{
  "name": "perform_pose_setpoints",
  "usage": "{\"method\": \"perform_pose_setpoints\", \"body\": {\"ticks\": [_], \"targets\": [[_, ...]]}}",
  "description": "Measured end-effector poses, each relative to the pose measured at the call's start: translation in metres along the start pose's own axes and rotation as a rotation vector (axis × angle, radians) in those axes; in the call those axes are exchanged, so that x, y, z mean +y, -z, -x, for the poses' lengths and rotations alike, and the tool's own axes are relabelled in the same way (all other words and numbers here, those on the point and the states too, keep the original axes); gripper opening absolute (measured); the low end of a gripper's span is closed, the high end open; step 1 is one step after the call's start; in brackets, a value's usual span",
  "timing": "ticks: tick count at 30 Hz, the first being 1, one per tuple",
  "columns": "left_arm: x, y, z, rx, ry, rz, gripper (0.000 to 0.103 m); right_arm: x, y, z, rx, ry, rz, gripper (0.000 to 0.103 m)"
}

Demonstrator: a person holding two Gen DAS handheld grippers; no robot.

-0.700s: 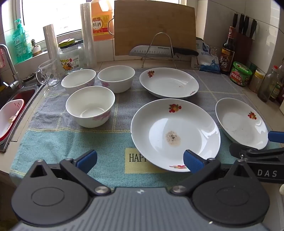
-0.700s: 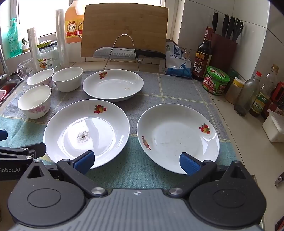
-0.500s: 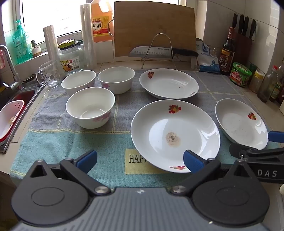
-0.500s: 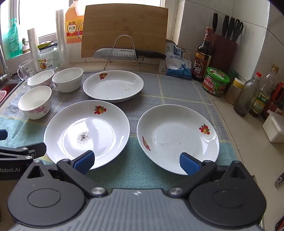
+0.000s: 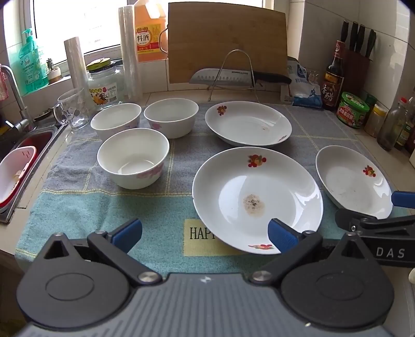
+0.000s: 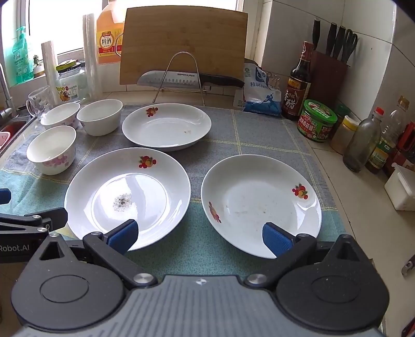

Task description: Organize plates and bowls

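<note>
Both claws were spread wide and held nothing. The left claw (image 5: 205,232) hung over the middle plate (image 5: 256,197), maybe not touching. The right claw (image 6: 199,236) hung over the right plate (image 6: 262,202).

Kitchen counter (image 6: 345,215), pale stone, w/ grey-teal towel (image 5: 77,207) spread over it. White tile wall (image 6: 376,31) at 1–2 o'clock, corner at 12. Window (image 5: 85,23) at 10–11, bright daylight, sill w/ green soap btl (image 5: 32,62). Sink (image 5: 31,145) & tap (image 5: 13,90) at 9. Wood board (image 5: 228,39) leans on wall at 12, knife (image 5: 233,77) on wire rack in front. Knife block (image 6: 328,72), sauce btls & jars at 2–3.
</note>
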State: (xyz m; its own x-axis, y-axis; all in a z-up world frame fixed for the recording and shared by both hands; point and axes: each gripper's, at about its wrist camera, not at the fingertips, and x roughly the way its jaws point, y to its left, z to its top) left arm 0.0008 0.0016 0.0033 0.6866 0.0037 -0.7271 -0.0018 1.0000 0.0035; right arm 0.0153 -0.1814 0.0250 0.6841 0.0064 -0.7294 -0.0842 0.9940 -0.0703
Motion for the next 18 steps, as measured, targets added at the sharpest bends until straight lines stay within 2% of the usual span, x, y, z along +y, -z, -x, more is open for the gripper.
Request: {"method": "perform_pose_setpoints", "body": {"ticks": [18], "targets": [[-0.0013,0.0005,-0.002,-0.001,0.0,-0.001,0.102,-0.0006,-0.0018,-0.0014,0.001,-0.001,-0.002,0.103]]}}
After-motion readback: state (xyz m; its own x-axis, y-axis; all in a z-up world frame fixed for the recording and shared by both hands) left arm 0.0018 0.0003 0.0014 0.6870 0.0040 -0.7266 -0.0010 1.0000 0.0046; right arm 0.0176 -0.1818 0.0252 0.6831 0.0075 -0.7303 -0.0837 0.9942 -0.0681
